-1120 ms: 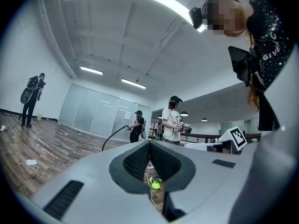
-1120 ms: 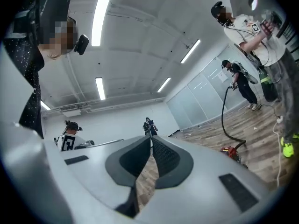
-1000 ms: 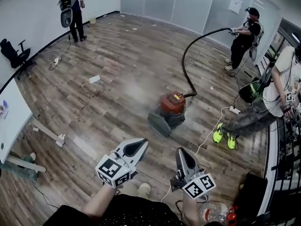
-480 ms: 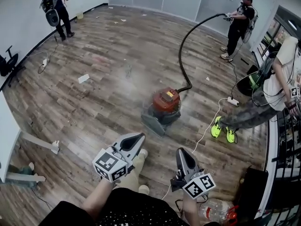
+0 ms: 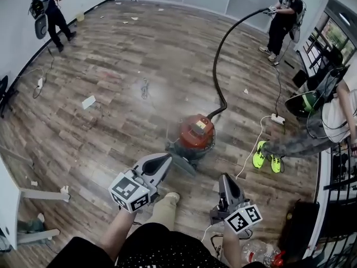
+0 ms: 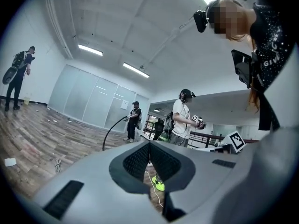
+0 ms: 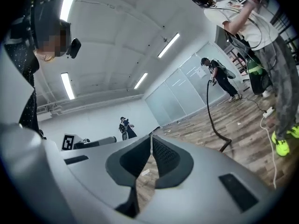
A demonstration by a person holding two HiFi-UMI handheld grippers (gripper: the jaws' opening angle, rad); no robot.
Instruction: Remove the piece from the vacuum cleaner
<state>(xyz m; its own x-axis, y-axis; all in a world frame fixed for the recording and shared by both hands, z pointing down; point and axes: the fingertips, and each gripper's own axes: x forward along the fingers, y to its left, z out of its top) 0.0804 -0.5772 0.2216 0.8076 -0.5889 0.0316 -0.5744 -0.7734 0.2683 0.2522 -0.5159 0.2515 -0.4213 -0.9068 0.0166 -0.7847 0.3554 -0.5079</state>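
A red canister vacuum cleaner (image 5: 196, 133) stands on the wood floor in the middle of the head view, with a grey flat piece (image 5: 179, 159) at its near side. Its black hose (image 5: 218, 66) arcs up to a person at the top right who holds its end. My left gripper (image 5: 166, 161) hovers just short of the vacuum, jaws shut and empty. My right gripper (image 5: 225, 178) is lower right of it, also shut and empty. In the left gripper view the gripper (image 6: 149, 143) points level at the room; the right gripper (image 7: 152, 136) in its own view does likewise.
A person in neon shoes (image 5: 264, 159) stands right of the vacuum beside a white cable and power strip (image 5: 277, 118). Another person (image 5: 47, 13) stands at the far left. Paper scraps (image 5: 88, 102) lie on the floor. A water bottle (image 5: 257, 252) lies near my right foot.
I have walked forward: the vacuum cleaner is now nearer and lower in the head view, right in front of both grippers. Both grippers stay shut.
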